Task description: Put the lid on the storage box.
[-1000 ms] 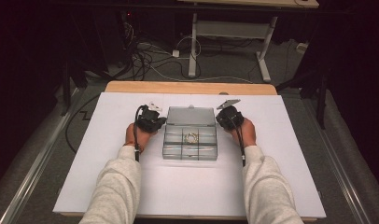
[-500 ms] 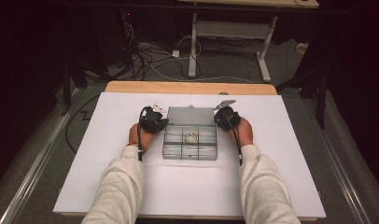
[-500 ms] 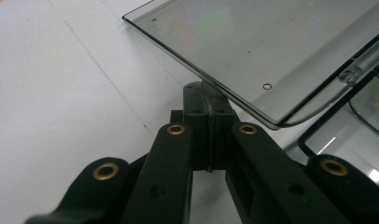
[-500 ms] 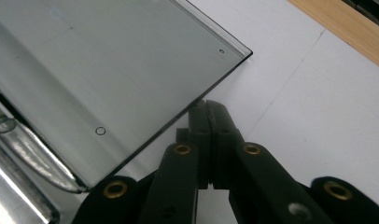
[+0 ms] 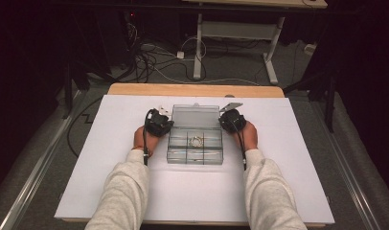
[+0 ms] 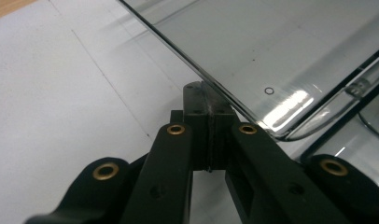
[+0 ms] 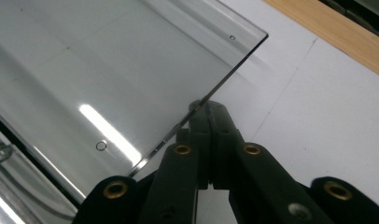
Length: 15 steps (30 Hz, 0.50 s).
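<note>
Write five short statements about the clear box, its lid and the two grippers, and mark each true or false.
1. The lid of the clear compartment box is open. True.
2. The left gripper has its jaws spread wide apart. False: the jaws are closed together, their tip at the lid's side edge.
3. A small ring lies in one of the box's compartments. True.
4. The right gripper rests far from the box, near the front edge of the white table top. False: it sits at the lid's right edge, jaws shut.
5. The box stands on bare wood. False: it stands on the white surface.
</note>
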Motion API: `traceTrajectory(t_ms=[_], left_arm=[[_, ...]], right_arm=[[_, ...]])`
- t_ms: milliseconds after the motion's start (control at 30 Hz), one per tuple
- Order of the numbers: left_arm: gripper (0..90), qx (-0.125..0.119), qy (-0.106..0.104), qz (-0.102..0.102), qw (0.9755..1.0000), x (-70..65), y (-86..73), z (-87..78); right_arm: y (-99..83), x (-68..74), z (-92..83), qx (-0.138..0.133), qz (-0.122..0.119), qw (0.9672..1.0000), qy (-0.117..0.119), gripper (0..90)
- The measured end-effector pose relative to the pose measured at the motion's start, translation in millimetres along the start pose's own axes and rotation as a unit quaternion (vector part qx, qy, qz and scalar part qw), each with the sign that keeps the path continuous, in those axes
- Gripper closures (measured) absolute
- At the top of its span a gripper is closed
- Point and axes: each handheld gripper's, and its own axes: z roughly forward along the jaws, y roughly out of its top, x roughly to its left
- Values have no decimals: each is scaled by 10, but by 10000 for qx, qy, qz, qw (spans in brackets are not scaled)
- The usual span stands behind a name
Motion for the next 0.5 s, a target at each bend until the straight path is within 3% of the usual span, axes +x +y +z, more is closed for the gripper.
traceTrajectory(t_ms=[500], left_arm=[[877,-296,204,-1,9994,6,74,-109]], right_arm=[[85,18,-143,-279,93,9994,-177,900]])
